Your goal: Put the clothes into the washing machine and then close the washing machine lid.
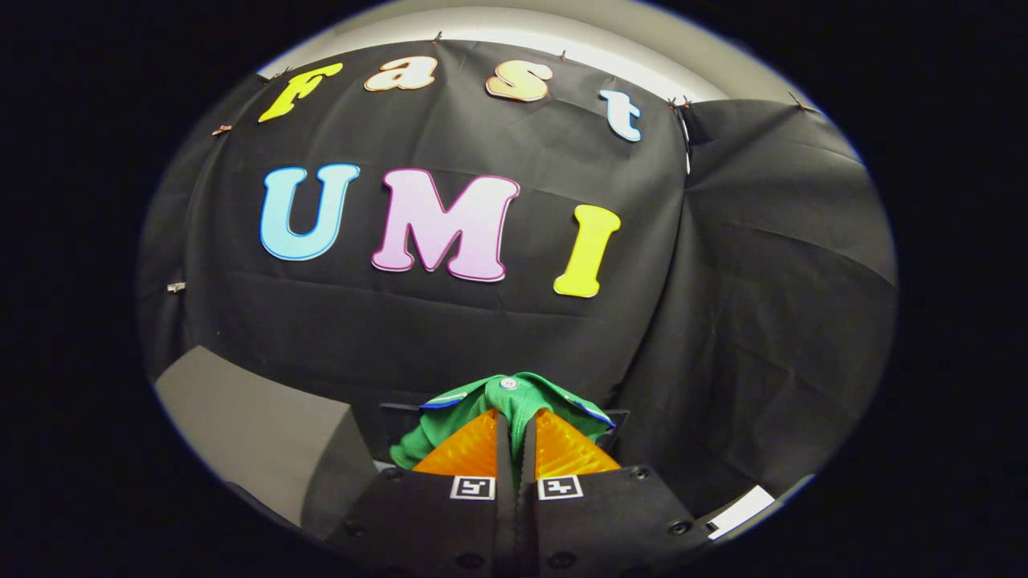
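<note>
The gripper (515,417) has its two fingers drawn almost together, with only a thin dark slit left between them, and a green garment (514,397) is pinched in that slit. Both fingers (470,449) press on the cloth from either side, so the grip looks firm. The garment bunches up over the fingertips and spills to both sides: a fold hangs down past the left finger toward 8 o'clock, and a flatter flap reaches out past the right finger toward 3 o'clock. A small pale button (507,383) sits on the cloth at 12 o'clock from the fingertips, and narrow blue trim (598,414) runs along the edges of what seems to be a collar, though the bunching makes that hard to be sure of. The garment is lifted clear, hanging from the fingers in front of the booth's black cloth wall (482,321), which rises beyond the fingertips from 10 o'clock round to 2 o'clock.

Just behind the garment, a dark boxy edge (397,413) shows on either side of it; its nature is not clear. Out at 9 o'clock from the fingers lies a grey angled panel (249,425), well apart from the garment. At 4 o'clock, low and far out, a white strip (739,511) peeks below the hanging cloth.
</note>
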